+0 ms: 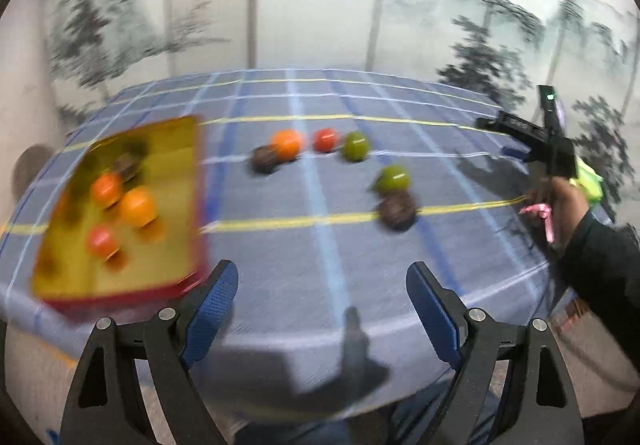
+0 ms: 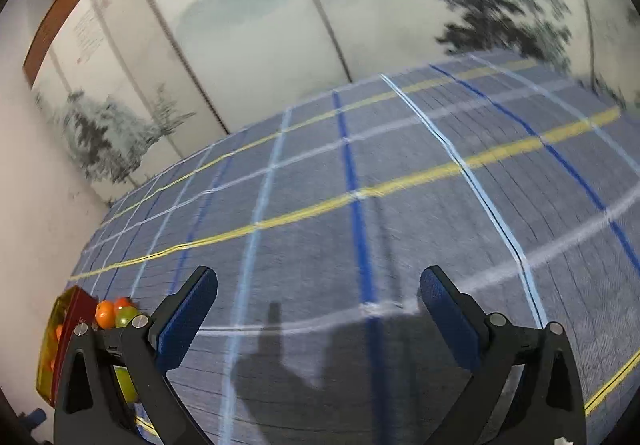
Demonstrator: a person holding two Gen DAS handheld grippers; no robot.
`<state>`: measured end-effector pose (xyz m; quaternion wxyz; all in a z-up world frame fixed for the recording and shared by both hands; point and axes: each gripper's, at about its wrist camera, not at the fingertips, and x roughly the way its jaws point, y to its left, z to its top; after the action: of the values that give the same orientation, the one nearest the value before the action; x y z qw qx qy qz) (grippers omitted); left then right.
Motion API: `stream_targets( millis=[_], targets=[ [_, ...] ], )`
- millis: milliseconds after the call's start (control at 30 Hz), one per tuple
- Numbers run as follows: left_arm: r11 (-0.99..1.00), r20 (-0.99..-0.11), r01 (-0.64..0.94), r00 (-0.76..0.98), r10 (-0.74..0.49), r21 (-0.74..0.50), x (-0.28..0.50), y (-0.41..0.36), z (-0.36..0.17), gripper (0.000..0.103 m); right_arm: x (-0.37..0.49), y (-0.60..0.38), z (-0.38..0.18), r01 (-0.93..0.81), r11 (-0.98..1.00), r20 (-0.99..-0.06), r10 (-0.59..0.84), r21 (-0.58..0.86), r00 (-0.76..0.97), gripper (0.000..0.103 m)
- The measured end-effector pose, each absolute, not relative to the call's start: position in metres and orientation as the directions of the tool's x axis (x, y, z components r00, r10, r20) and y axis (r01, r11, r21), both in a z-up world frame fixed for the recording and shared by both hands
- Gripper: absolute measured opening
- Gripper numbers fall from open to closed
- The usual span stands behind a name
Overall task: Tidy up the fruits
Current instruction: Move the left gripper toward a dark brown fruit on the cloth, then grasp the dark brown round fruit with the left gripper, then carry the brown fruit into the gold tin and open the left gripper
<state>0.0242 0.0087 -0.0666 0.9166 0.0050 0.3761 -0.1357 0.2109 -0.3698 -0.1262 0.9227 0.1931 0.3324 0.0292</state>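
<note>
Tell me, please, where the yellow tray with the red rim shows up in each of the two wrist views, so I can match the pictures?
Left wrist view: the yellow tray lies at the left on the plaid tablecloth, holding several orange and red fruits.
Right wrist view: the same tray is a sliver at the lower left edge, partly hidden behind the right hand-held gripper.
Shared landmark: the tablecloth's yellow stripes.

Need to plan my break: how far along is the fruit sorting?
Partly done: about four fruits lie in the yellow tray. Nothing in hand: left gripper and right gripper are open, empty. Six fruits remain on the cloth, including an orange and two green ones.
</note>
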Motion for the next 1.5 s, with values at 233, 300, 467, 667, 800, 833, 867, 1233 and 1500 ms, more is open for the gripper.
stream_targets(
  millis=[233,300,467,667,800,833,867,1233,1500],
  targets=[
    [0.947,-0.727,0.304,0.628,-0.279,-0.102,0.073,-0.052,-0.088,0.086,0.210,-0.383,-0.132,0.069,0.884,-0.564,0.234,0.463,0.792,0.102],
    [0.949,-0.728,0.300,0.628,-0.277,-0.102,0.085,-0.061,-0.095,0.086,0.207,-0.383,-0.131,0.063,0.882,-0.559,0.239,0.466,0.794,0.102],
    [0.951,-0.739,0.270,0.608,-0.289,-0.150,0.109,-0.068,-0.111,0.085,0.205,-0.388,-0.134,0.059,0.872,-0.546,0.250,0.486,0.800,0.102],
    [0.946,-0.743,0.262,0.591,-0.315,-0.193,0.122,-0.069,-0.122,0.077,0.203,-0.388,-0.134,0.047,0.869,-0.536,0.260,0.492,0.803,0.102],
    [0.945,-0.739,0.291,0.601,-0.304,-0.152,0.122,-0.076,-0.122,0.056,0.203,-0.387,-0.134,0.046,0.868,-0.534,0.262,0.494,0.804,0.102],
    [0.945,-0.741,0.296,0.602,-0.298,-0.140,0.122,-0.078,-0.122,0.048,0.203,-0.388,-0.134,0.044,0.868,-0.533,0.263,0.495,0.804,0.102],
    [0.947,-0.743,0.300,0.606,-0.285,-0.118,0.121,-0.079,-0.122,0.044,0.203,-0.388,-0.134,0.043,0.867,-0.533,0.265,0.496,0.804,0.102],
    [0.939,-0.734,0.330,0.614,-0.291,-0.097,0.107,-0.082,-0.108,0.039,0.204,-0.388,-0.135,0.045,0.867,-0.534,0.264,0.496,0.803,0.102],
    [0.931,-0.696,0.342,0.637,-0.331,-0.129,0.093,-0.067,-0.073,0.039,0.204,-0.387,-0.135,0.048,0.868,-0.538,0.262,0.495,0.801,0.102]
  ],
)
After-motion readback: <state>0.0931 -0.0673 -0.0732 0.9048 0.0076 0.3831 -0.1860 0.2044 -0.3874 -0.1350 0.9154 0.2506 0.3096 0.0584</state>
